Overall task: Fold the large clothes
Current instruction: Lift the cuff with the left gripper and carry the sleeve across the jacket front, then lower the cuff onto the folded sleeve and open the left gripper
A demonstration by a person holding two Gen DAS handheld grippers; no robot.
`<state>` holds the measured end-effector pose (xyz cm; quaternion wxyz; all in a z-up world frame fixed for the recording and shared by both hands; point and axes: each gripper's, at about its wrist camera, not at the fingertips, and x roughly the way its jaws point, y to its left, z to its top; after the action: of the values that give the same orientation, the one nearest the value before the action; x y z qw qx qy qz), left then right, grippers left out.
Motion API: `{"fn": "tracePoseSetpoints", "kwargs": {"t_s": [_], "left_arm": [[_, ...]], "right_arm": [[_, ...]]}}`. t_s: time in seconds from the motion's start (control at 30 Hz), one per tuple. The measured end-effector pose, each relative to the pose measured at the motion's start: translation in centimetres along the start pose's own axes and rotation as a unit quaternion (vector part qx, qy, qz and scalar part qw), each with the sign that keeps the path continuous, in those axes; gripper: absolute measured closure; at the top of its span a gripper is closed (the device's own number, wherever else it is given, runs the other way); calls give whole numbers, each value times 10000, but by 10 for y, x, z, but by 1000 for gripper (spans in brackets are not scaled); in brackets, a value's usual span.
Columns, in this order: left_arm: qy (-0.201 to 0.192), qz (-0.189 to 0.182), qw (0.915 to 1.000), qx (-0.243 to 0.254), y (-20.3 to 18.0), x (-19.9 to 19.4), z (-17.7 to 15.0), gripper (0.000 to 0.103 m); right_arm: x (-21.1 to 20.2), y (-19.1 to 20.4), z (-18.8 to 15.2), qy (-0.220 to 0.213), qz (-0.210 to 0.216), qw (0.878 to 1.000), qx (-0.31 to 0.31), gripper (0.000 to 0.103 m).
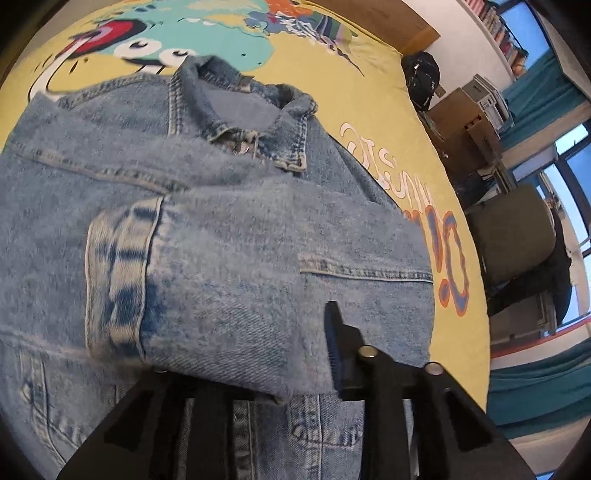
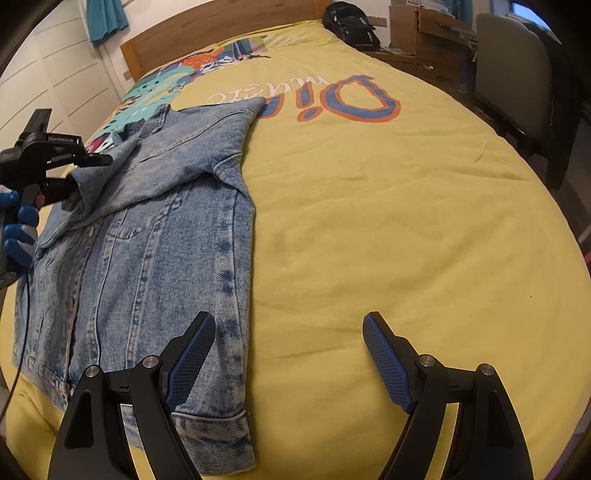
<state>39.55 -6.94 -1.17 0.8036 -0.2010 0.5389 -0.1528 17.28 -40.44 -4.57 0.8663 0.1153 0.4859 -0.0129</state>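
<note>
A light blue denim jacket [image 2: 155, 236] lies on a yellow printed bedspread [image 2: 388, 221], one sleeve folded along its right side. My left gripper [image 1: 295, 354] is shut on the other sleeve [image 1: 229, 280] and holds it over the jacket's front; the cuff [image 1: 118, 280] faces left. It shows in the right wrist view [image 2: 74, 173] at the left, pinching denim. My right gripper [image 2: 288, 354] is open and empty, low over the bed, its left finger above the folded sleeve's cuff [image 2: 218, 417].
A black bag [image 2: 351, 26] lies at the bed's far corner. A wooden headboard [image 2: 221, 37] is behind. A chair [image 2: 517, 81], desk and shelves stand past the bed's right edge. A cable [image 2: 18, 332] hangs from the left gripper.
</note>
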Motion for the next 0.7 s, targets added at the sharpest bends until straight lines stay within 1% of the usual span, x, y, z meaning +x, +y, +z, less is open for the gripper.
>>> {"fn": "tracePoseSetpoints", "kwargs": {"t_s": [0.07,0.2,0.3,0.4,0.47,0.57,0.67,0.7], "left_arm": [[-9,-10,9999,-115,3,-1,-4,69],[-196,28,9991,-385,10,-13,-5,68],[-330,171,9977,-562,16,-17,0,67],[-445,301,9966,-618,17,-21,5,67],[-481,302,9964,-634,15,-22,6,67],[-532,330,9970,-451,6,-20,7,69],[-604,641,9961,98,-12,-16,6,80],[-600,669,9957,222,-16,-15,4,81]], "right_arm": [[-1,-1,0,-8,8,10000,20,20],[-1,-6,-1,-2,0,10000,49,20],[0,-7,-1,10,2,10000,66,20],[1,-8,-1,30,14,10000,72,20],[3,-8,-2,51,17,10000,74,20],[5,-10,-3,73,31,9999,87,20],[7,-11,-4,84,35,9999,105,20],[8,-12,-4,90,35,9999,107,20]]}}
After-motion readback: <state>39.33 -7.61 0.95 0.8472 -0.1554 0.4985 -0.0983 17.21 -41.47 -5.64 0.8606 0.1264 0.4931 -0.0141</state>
